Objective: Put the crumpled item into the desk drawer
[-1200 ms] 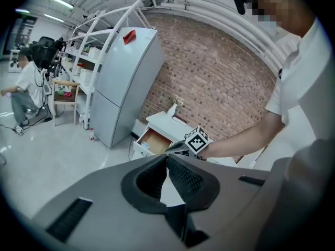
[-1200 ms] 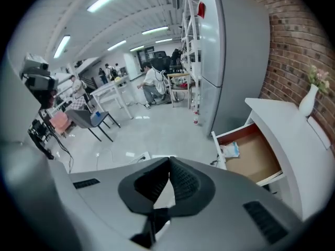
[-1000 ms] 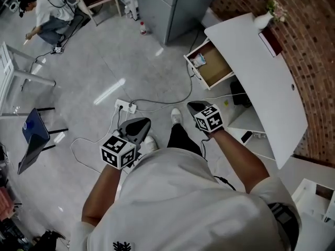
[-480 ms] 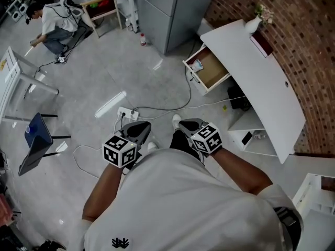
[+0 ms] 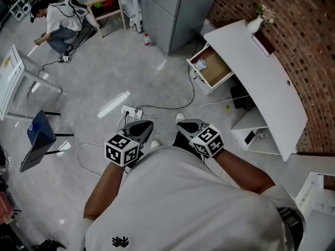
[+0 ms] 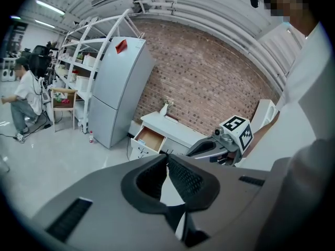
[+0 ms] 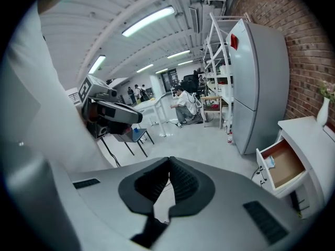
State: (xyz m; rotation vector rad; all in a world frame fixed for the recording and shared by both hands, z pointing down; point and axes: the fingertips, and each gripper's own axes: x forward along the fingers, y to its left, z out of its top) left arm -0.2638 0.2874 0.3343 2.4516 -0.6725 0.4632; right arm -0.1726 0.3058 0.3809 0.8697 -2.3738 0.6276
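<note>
The white desk [image 5: 261, 77] stands against the brick wall, and its wooden drawer [image 5: 215, 69] is pulled open. In the drawer's front corner lies a small pale crumpled item [image 5: 201, 64], which also shows in the right gripper view as the crumpled item [image 7: 269, 162]. My left gripper [image 5: 145, 124] and right gripper [image 5: 184, 123] are held close to my body, well short of the desk. Both are shut, tips touching, with nothing between them: left gripper [image 6: 167, 155], right gripper [image 7: 169, 160]. The left gripper view shows the drawer [image 6: 149, 138] far ahead.
A grey fridge [image 5: 172, 7] stands left of the desk. A power strip [image 5: 131, 110] and cables lie on the floor before my feet. A blue chair [image 5: 35, 137] and a white table [image 5: 18, 69] are at left. A person [image 5: 57, 20] crouches far off. A vase [image 5: 256, 22] tops the desk.
The right gripper has drawn back from the desk and closer to my body. The left gripper has barely moved. The drawer sits slightly farther off in view.
</note>
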